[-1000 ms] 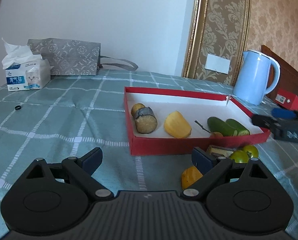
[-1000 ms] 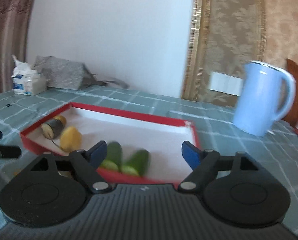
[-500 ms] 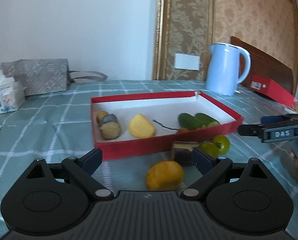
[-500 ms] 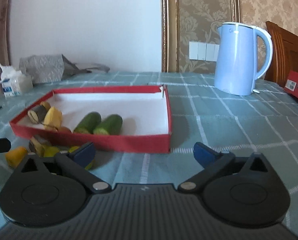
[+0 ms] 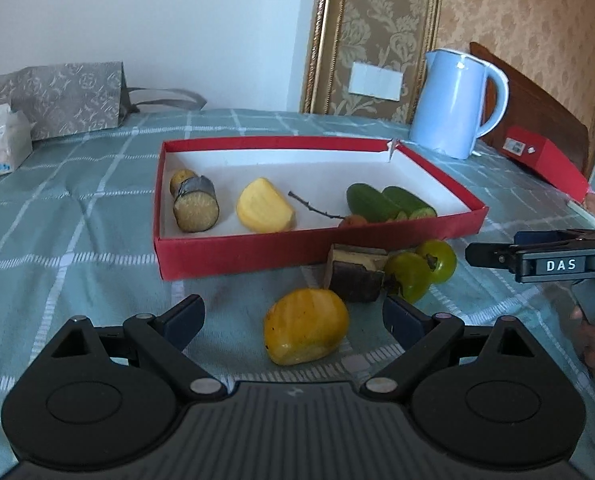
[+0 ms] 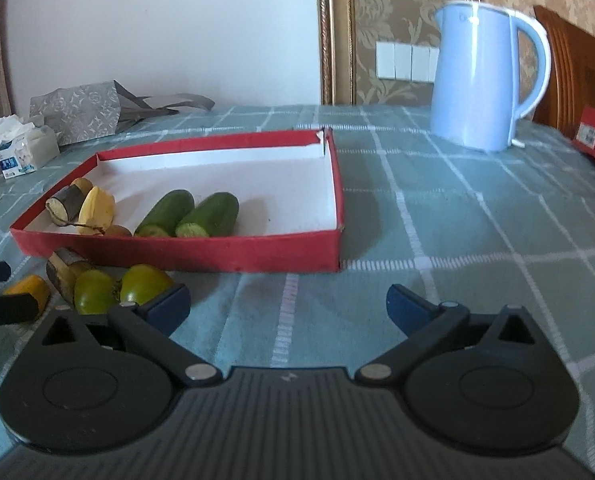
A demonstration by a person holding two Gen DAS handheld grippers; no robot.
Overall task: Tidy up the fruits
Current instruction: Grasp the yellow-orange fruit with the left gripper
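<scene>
Fruits split between two places: inside the red box [image 5: 317, 248] lie a brown-skinned chunk [image 5: 195, 210] at 9 o'clock, a yellow wedge [image 5: 264, 211] near the middle and two cucumber halves [image 5: 389, 204] at 3 o'clock; outside, on the tabletop [image 5: 77, 216] against the box's near wall, sit an orange piece [image 5: 305, 330], a brown block [image 5: 355, 276] and two green tomatoes [image 5: 421, 270].

Left gripper [image 5: 293, 316] is spread wide with the orange piece between its fingers, pads not pressing. Right gripper [image 6: 287, 306] is also fully spread and empty, the tomatoes just off its left finger at 9 o'clock.

To do this step well, I would ease the left gripper forward until the pads flank the orange piece's middle, close gently since it looks soft, then lift clear of the wall before setting it in the box's free space at 12 o'clock.

Compared with a second ago, the left view has swung so the orange piece sits centred rather than half hidden, and the right gripper has opened from a narrower spread and dropped nearer the tabletop.
</scene>
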